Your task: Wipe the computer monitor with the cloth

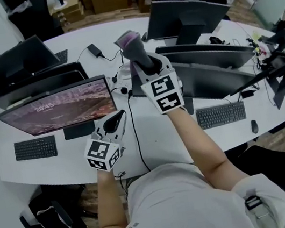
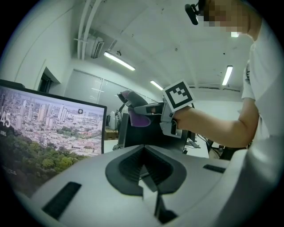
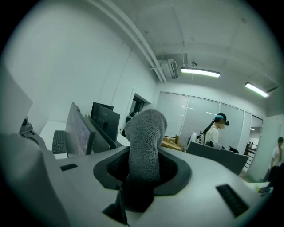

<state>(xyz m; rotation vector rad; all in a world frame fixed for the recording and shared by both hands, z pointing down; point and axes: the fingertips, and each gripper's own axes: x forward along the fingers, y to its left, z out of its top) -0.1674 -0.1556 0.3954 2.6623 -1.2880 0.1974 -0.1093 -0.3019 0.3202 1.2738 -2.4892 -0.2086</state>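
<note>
While the right gripper point(image 1: 134, 49) has its jaws clamped on the fuzzy cloth point(image 1: 128, 38), it's up in the air, well apart from the lit monitor point(image 1: 56, 106). So I'd say no wiping's begun. The left gripper point(image 1: 113, 123) is closed on nothing, near the screen's corner.

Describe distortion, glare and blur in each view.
Head view: wide-angle bends the desk edge; even light, lit monitor readable. Left gripper view: fisheye, black corners, bright ceiling lights. Right gripper view: fisheye; cloth sharp, far room softer.
</note>
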